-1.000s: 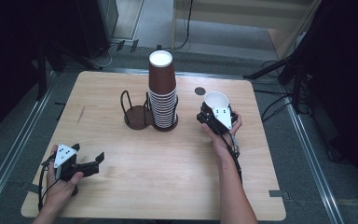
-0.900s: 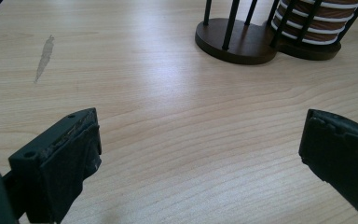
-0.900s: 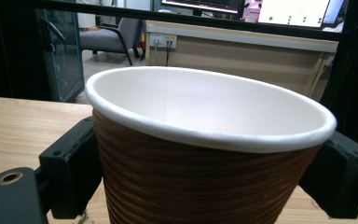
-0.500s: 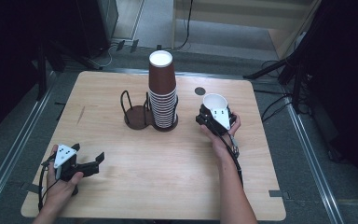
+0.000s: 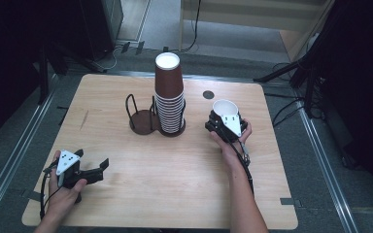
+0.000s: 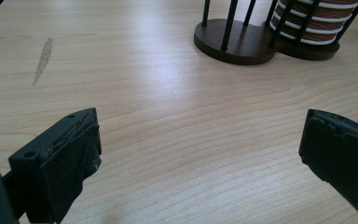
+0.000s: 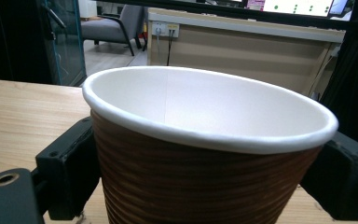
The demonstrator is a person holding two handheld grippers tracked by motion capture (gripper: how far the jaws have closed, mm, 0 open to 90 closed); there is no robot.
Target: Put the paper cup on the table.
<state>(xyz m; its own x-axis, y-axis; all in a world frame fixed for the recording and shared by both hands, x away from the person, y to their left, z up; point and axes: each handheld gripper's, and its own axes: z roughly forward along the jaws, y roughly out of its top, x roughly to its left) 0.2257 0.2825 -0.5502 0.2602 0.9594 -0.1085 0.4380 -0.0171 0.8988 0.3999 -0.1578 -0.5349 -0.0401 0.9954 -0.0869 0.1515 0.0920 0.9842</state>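
One cup (image 7: 205, 154) is clamped in the right tool (image 5: 226, 124); left tool (image 5: 93, 171) sits wide open. I'd grip gently so it doesn't crush, and keep it upright off the tabletop (image 5: 175, 174).

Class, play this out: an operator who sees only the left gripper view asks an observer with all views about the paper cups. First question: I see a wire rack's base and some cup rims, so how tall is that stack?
Observer: The stack of brown paper cups rises well above the wire cup rack, with its white bottom facing up.
Operator: Is any cup off the stack?
Observer: Yes, one paper cup sits upright, mouth up, between the right gripper jaws.
Operator: Where is that on the table?
Observer: Right of the stack, near the wooden table back edge, beside a dark round spot.
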